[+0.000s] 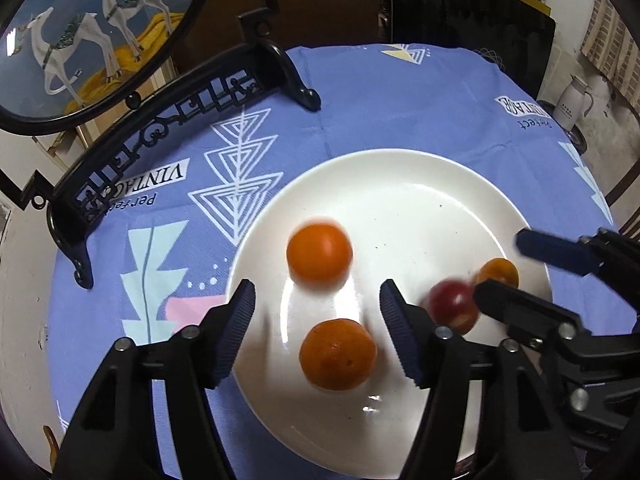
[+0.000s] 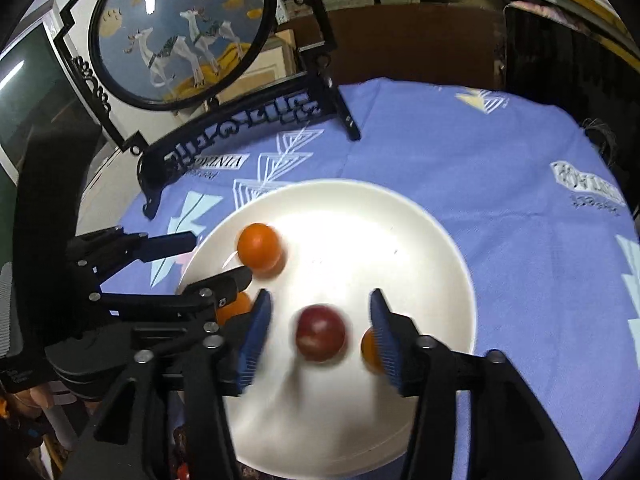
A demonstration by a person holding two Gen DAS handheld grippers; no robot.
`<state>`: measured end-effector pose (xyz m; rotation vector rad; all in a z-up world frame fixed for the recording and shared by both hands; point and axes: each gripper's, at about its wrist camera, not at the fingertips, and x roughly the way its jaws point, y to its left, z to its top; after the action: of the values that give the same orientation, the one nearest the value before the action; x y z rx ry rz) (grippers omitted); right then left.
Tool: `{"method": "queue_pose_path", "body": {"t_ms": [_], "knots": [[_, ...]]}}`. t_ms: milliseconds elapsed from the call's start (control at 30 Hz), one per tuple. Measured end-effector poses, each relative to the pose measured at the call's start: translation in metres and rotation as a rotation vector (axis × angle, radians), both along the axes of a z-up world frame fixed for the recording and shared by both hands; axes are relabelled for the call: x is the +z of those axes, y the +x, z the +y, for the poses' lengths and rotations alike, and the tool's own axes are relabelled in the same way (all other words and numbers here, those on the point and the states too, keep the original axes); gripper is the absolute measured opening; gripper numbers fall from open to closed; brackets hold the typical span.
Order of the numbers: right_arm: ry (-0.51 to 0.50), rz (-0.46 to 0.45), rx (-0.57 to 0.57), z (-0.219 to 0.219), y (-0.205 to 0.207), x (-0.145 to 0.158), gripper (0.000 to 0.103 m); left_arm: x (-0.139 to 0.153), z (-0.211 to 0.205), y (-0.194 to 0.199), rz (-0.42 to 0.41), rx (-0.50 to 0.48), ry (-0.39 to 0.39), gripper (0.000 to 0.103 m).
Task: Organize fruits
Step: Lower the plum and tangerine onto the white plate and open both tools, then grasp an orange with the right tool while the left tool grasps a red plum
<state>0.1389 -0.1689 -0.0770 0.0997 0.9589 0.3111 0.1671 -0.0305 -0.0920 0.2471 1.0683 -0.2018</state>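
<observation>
**Site Survey: Table Surroundings and Room**

Table covered by a blue-violet printed cloth (image 1: pixel 360 92) with white triangle motifs and "VINTAGE" lettering. On its far left edge stands a black ornamental stand (image 1: pixel 168 128) carrying a round framed panel (image 2: pixel 180 28) painted with white deer and yellow foliage. Behind the table: a dark chair back (image 1: pixel 472 28) and a brown board (image 2: pixel 412 40). A white jug (image 1: pixel 574 100) sits at right near a brick-patterned wall (image 1: pixel 608 44). Lighting dim; glare on glossy surfaces.

Red fruit (image 2: pixel 320 333) motion-blurred; small orange (image 2: pixel 370 350) half hidden behind finger.
</observation>
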Motion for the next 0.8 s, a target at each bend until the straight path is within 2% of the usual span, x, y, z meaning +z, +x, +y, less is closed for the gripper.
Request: {"method": "queue_pose_path", "body": {"t_ms": [200, 433, 600, 800], "knots": [[-0.004, -0.024, 0.003, -0.008, -0.01, 0.018, 0.057, 0.013, 0.013, -0.005, -0.019, 0.03, -0.018, 0.064], [0.014, -0.042, -0.026, -0.025, -0.052, 0.035, 0.063, 0.036, 0.024, -0.039, -0.059, 0.018, -0.038, 0.073], [-0.02, -0.009, -0.012, -0.036, -0.101, 0.025, 0.065, 0.037, 0.024, -0.088, -0.056, -0.042, -0.038, 0.076], [-0.084, 0.105, 0.052, -0.043, -0.186, -0.007, 0.065, 0.021, 0.022, -0.152, 0.002, -0.113, -0.043, 0.077]]}}
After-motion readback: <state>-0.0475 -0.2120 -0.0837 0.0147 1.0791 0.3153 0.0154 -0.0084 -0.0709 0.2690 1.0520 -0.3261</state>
